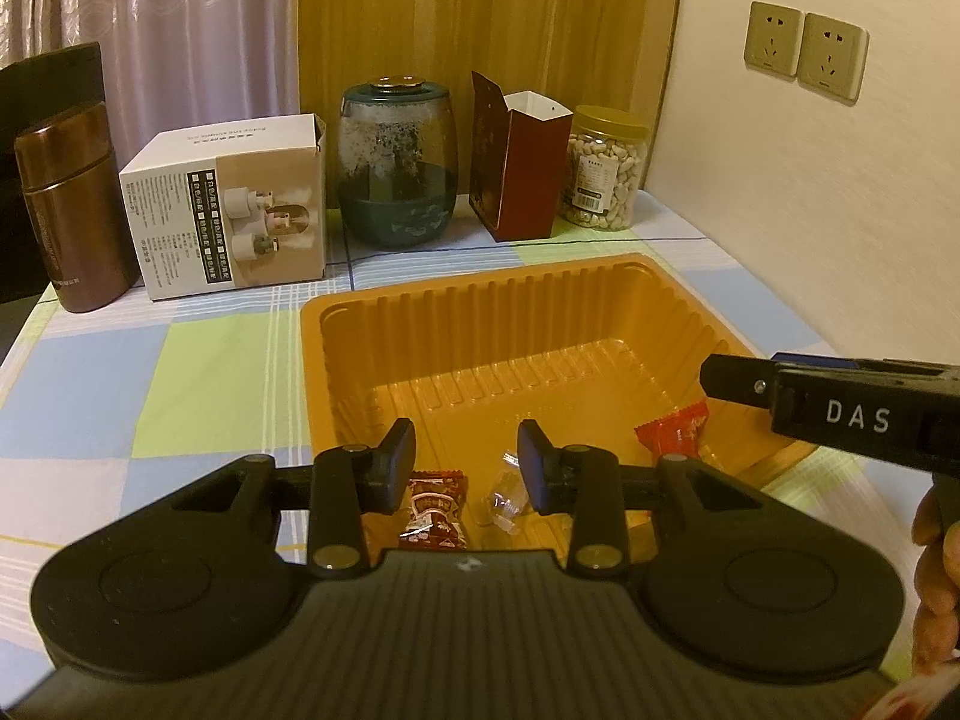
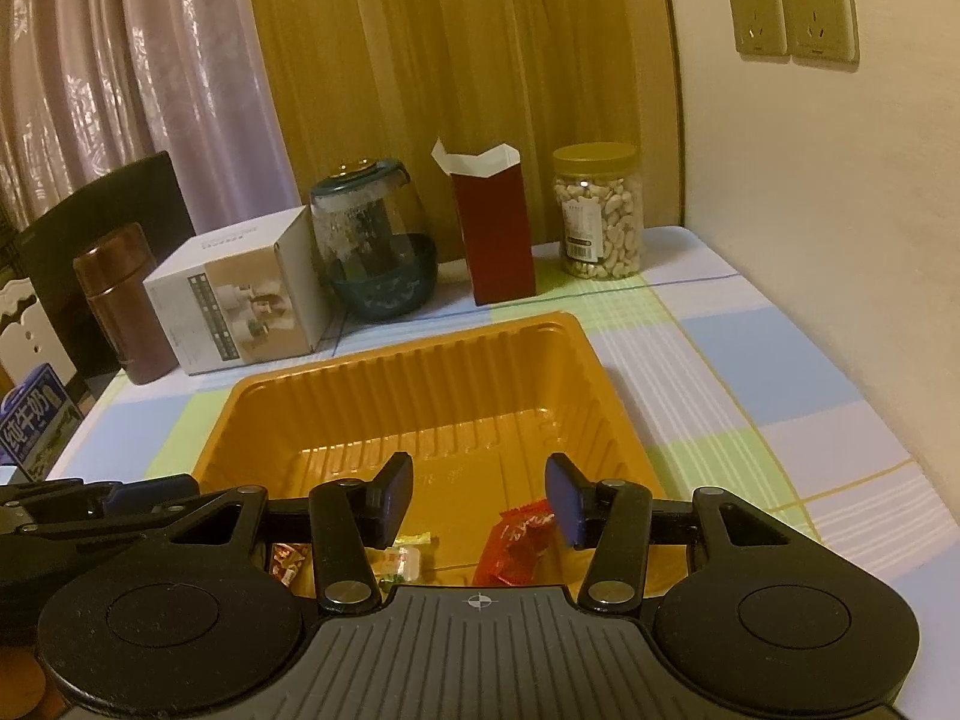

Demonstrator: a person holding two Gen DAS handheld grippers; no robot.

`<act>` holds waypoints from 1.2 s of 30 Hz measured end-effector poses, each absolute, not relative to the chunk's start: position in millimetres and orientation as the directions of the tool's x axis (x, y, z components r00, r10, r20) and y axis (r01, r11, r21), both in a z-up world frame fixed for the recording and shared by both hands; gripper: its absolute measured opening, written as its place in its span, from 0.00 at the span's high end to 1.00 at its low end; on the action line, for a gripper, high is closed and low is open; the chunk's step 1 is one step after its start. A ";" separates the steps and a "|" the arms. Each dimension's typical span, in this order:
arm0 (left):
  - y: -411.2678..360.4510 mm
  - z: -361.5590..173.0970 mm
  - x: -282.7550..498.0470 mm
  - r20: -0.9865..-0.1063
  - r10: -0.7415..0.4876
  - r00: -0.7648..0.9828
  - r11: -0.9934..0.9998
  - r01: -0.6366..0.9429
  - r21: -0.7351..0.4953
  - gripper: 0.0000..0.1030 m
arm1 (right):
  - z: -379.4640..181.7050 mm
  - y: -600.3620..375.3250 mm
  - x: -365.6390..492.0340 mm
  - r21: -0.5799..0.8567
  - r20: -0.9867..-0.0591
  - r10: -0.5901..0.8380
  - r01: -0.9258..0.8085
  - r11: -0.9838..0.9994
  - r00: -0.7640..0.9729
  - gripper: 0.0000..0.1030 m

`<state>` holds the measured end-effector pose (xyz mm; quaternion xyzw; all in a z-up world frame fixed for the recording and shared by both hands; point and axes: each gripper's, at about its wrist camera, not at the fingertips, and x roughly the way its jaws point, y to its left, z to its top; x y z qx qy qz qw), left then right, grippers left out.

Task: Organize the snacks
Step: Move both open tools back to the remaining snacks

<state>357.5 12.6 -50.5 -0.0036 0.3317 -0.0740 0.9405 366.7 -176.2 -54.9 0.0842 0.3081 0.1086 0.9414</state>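
Left wrist view reads "DAS" on the right gripper (image 1: 729,381) (white letters on black). The left gripper (image 1: 467,456) stands spread and empty over the orange tray (image 1: 600,306), where a brown candy (image 1: 433,510), a clear candy (image 1: 507,495) and a red candy (image 1: 672,429) lie. Only the right wrist view shows a blue milk carton (image 2: 36,420) with Chinese writing; there the right gripper (image 2: 480,498) is also spread, holding nothing.

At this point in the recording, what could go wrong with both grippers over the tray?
1. The left gripper and right gripper, both open and empty, hover close together over the ribbed orange plastic tray; they might collide.
2. The clear-wrapped candy is hard to see and might be overlooked.
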 end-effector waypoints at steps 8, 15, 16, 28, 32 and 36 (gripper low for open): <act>10.8 -48.9 355.2 -0.621 -0.139 0.771 0.989 0.140 -0.049 0.67 | -54.9 -181.7 365.2 0.218 -0.560 0.245 -0.145 0.965 0.791 0.52; 13.8 -45.8 348.9 -0.616 -0.133 0.776 0.990 0.136 -0.042 0.66 | -53.7 -185.6 359.2 0.209 -0.551 0.238 -0.144 0.967 0.800 0.52; 15.2 -45.2 347.6 -0.616 -0.130 0.777 0.990 0.134 -0.040 0.65 | -53.6 -186.8 357.7 0.206 -0.549 0.235 -0.143 0.968 0.802 0.52; 30.3 -45.8 313.9 -0.615 -0.113 0.780 0.992 0.126 -0.022 0.59 | -56.1 -203.4 331.7 0.184 -0.536 0.216 -0.137 0.973 0.816 0.52; 38.9 -47.8 300.2 -0.625 -0.109 0.773 0.993 0.115 -0.030 0.59 | -55.8 -203.2 318.1 0.179 -0.544 0.224 -0.150 0.972 0.809 0.52; 49.7 -47.2 282.8 -0.627 -0.103 0.772 0.994 0.107 -0.031 0.58 | -53.9 -202.4 300.5 0.178 -0.540 0.236 -0.164 0.970 0.808 0.52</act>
